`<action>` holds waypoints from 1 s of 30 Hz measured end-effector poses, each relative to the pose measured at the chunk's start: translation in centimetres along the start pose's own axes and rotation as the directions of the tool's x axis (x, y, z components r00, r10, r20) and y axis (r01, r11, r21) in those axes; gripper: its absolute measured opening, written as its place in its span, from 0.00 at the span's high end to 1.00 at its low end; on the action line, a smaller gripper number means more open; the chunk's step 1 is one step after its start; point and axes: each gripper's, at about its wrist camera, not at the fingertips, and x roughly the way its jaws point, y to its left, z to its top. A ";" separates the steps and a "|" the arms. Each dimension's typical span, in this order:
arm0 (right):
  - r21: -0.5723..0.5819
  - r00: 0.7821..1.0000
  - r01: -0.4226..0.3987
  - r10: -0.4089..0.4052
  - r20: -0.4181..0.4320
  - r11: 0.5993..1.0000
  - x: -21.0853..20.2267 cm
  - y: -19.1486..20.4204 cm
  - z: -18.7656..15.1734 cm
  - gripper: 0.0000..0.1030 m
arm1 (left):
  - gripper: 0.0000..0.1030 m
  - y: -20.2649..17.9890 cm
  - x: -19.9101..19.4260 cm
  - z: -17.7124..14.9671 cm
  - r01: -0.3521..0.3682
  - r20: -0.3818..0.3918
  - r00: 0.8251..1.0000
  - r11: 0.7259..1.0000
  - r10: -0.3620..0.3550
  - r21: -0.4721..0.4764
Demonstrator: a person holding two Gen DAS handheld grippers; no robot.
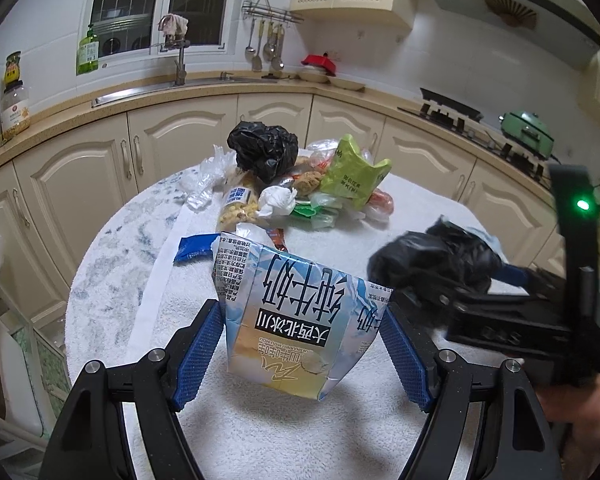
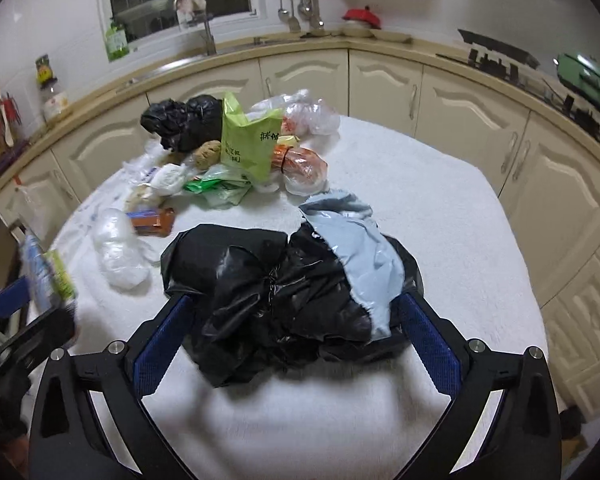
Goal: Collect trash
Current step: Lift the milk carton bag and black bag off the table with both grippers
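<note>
My left gripper (image 1: 302, 312) is shut on a crushed blue and white milk carton (image 1: 296, 312), held above the white towel-covered table (image 1: 260, 432). My right gripper (image 2: 296, 312) is shut on a black plastic bag (image 2: 276, 300) with a pale blue torn piece (image 2: 360, 256) on it; the bag (image 1: 432, 260) also shows at the right of the left wrist view. A pile of trash lies at the table's far side: a black bag (image 1: 264, 148), a green pouch (image 1: 352, 172), a crumpled tissue (image 1: 278, 200) and clear plastic bags (image 2: 308, 114).
A blue wrapper (image 1: 194, 248) and a snack bag (image 1: 238, 204) lie near the carton. An orange wrapper (image 2: 154, 220) and clear plastic (image 2: 120, 256) lie left of the black bag. Cream cabinets (image 1: 172, 140), a sink (image 1: 180, 80) and a stove (image 1: 452, 114) ring the table.
</note>
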 end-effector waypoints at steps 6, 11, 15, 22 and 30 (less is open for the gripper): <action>-0.060 1.000 0.004 -0.005 -0.016 0.998 2.0 0.6 0.3 0.04 | 0.28 0.2 0.3 -0.1 0.005 -0.009 1.000 1.000 -0.005 -0.007; -0.002 0.999 -0.043 0.043 0.011 0.999 0.3 -0.8 -0.2 0.32 | 0.28 0.1 -0.3 -0.1 0.005 0.005 1.000 1.000 -0.005 0.000; 0.027 0.997 -0.060 0.059 0.042 0.998 -1.0 -1.2 -0.9 0.45 | 0.28 -0.2 -0.8 -0.2 0.007 0.013 1.000 1.000 -0.008 0.013; 0.052 0.994 -0.097 0.094 0.063 0.994 -2.7 -1.8 -1.3 0.50 | 0.28 -1.3 -1.9 -0.2 0.018 0.031 0.999 0.999 -0.019 0.035; 0.086 0.986 -0.125 0.115 0.120 0.988 -5.6 -3.3 -1.7 0.51 | 0.27 -2.6 -2.6 0.0 0.027 0.045 0.999 0.998 -0.029 0.060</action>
